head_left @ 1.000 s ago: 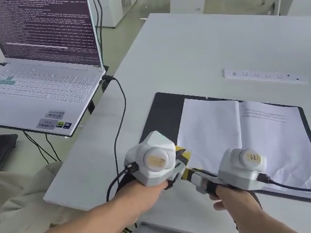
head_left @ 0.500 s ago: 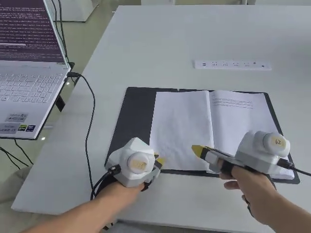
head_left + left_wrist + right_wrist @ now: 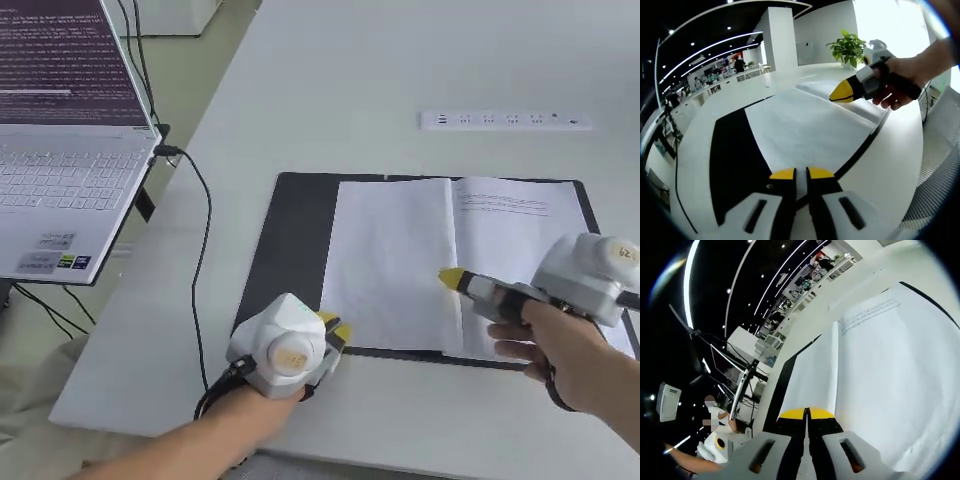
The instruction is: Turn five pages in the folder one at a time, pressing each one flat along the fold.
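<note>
White pages (image 3: 390, 260) lie open in the black folder (image 3: 295, 250) on the tabletop (image 3: 400, 80).
Left tongs (image 3: 336, 327) and right tongs (image 3: 452, 277) are both together, empty; the right hovers over the fold, probably to press: lower, slide along.

The left hand-held gripper (image 3: 335, 328) and right hand-held gripper (image 3: 450, 277) have white bodies and yellow-tipped jaws.

The black folder (image 3: 298, 250) lies open and flat on the white table (image 3: 350, 90), its dark inner cover bare at the left. White sheets are spread across it. The left page (image 3: 390, 260) is blank, the right page (image 3: 515, 235) carries a few printed lines near its top, and the fold (image 3: 452, 250) runs straight between them.
</note>
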Available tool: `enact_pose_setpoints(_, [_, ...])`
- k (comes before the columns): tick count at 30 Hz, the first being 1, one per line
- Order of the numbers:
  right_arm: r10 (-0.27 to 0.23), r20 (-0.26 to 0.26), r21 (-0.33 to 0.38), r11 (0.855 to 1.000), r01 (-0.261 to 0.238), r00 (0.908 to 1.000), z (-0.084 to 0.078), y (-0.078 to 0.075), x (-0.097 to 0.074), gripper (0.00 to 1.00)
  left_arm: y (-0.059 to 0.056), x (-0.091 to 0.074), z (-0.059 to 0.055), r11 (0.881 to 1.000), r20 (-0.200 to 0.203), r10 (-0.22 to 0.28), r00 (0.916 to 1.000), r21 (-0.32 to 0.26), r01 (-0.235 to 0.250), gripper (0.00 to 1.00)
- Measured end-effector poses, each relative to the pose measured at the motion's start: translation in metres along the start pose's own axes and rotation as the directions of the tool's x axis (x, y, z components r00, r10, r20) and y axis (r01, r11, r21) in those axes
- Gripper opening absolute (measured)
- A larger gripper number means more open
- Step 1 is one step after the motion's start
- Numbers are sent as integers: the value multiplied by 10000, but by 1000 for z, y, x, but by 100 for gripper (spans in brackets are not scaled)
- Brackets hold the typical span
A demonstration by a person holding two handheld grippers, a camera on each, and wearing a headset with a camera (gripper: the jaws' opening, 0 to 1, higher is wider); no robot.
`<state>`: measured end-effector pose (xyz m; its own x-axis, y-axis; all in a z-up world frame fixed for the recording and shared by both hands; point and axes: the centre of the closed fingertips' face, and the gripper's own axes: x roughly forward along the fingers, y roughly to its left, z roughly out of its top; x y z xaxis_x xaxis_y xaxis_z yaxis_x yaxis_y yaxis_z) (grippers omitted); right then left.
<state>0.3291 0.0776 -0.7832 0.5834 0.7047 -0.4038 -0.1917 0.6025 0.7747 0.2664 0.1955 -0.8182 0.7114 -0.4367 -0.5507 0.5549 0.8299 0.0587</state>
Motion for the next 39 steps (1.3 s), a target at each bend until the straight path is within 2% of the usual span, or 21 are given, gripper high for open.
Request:
enact_pose_setpoints(2, [-18, -56, -39, 10000, 18, 10000, 4, 0, 1, 0, 0, 0, 0, 10000, 24, 16, 10000, 25, -16, 6])
enact_pose_setpoints(6, [-48, -333, 334, 9994, 60, 9994, 18, -13, 13, 0, 1, 1, 0, 10000, 69, 26, 10000, -29, -26, 6])
enact_pose_setpoints(12, [-273, -829, 924, 9951, 349, 9962, 26, -32, 25, 0, 0, 2, 0, 9999, 43, 119, 9999, -60, -118, 6])
enact_pose_setpoints(13, [-140, -916, 1379, 9901, 266, 9957, 26, -31, 26, 0, 1, 2, 0, 9999, 38, 128, 9999, -54, -128, 6])
enact_pose_setpoints(14, [-38, -917, 1519, 9882, 177, 9958, 28, -31, 28, 0, 1, 2, 0, 9999, 37, 133, 9999, -54, -133, 6])
enact_pose_setpoints(15, [-152, -959, 1476, 9886, 293, 9953, 31, -35, 31, 0, 1, 2, 0, 9999, 38, 128, 9999, -44, -128, 6])
enact_pose_setpoints(18, [-86, -973, 1629, 9863, 244, 9952, 36, -35, 35, 0, 1, 2, 0, 9999, 30, 120, 9999, -22, -119, 6])
enact_pose_setpoints(21, [-26, -794, 1995, 9797, 184, 9968, 45, -35, 41, 0, 1, 2, 0, 9999, 28, 116, 9999, -37, -116, 6])
enact_pose_setpoints(25, [-82, -506, 2039, 9788, 184, 9987, 57, -36, 47, 0, 1, 3, 0, 9999, 34, 143, 9999, -87, -143, 6])
enact_pose_setpoints(28, [-177, -395, 2252, 9740, 262, 9991, 65, -43, 52, 0, 1, 3, 1, 9998, 44, 166, 9999, -110, -165, 6])
enact_pose_setpoints(39, [-212, 304, 2984, 9544, 111, 9993, 90, -51, 70, 0, 1, 3, 0, 9997, 105, 180, 9998, -167, -178, 6])
